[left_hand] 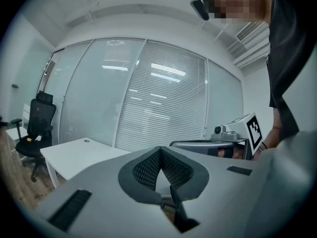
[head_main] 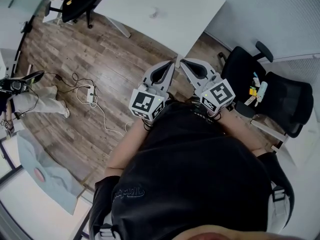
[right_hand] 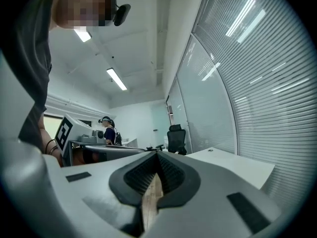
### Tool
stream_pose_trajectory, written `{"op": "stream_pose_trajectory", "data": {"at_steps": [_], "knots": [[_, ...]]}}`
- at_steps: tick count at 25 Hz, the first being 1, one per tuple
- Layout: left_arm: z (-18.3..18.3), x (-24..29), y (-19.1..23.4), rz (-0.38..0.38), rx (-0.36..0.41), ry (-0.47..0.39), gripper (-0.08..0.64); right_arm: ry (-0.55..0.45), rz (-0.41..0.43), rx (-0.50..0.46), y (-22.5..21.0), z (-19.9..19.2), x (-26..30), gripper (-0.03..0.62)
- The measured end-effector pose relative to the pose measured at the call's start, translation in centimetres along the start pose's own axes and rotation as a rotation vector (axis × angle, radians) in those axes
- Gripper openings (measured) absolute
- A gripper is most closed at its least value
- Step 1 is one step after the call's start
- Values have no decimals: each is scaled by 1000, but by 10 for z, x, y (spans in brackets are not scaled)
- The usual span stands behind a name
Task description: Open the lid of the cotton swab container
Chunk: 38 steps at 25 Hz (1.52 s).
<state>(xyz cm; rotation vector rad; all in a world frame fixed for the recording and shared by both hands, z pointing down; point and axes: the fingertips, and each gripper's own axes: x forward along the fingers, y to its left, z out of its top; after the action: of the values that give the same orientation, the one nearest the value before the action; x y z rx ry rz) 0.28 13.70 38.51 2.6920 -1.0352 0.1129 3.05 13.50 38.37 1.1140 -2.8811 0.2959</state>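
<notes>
Both grippers empty and closed: left gripper (head_main: 170, 66) has its jaws pressed together with nothing between them, and right gripper (head_main: 186, 65) is the same. They are held side by side, close to the person's chest, tips pointing toward the white counter (head_main: 200, 4), well apart from it.

Cotton swab container: probably the small pale object (head_main: 154, 14) near the middle of the counter, too small to confirm. The lid can't be made out.

Step in hand is the approach, no contact yet. To do it well:
- Get up to the counter's near edge.
- Spread both sets of jaws before reaching in.
- Pinch the body low with one gripper so it can't slide.
- Take the lid at its rim with the other and lift gently, since a light container tips easily.
</notes>
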Motion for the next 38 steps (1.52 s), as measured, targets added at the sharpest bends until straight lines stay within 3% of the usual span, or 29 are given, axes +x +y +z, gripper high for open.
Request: {"op": "stream_pose_trajectory", "data": {"at_steps": [8, 17, 28, 38], "knots": [[-7, 1, 24, 11, -30, 13, 14, 49, 14, -1, -1, -12, 23, 21], [5, 14, 56, 93, -35, -1, 14, 67, 101, -22, -20, -8, 59, 21], [21, 84, 85, 164, -57, -3, 14, 74, 182, -33, -94, 13, 87, 21], [32, 139, 94, 271, -28, -1, 12, 50, 291, -45, -154, 30, 99, 21]]}}
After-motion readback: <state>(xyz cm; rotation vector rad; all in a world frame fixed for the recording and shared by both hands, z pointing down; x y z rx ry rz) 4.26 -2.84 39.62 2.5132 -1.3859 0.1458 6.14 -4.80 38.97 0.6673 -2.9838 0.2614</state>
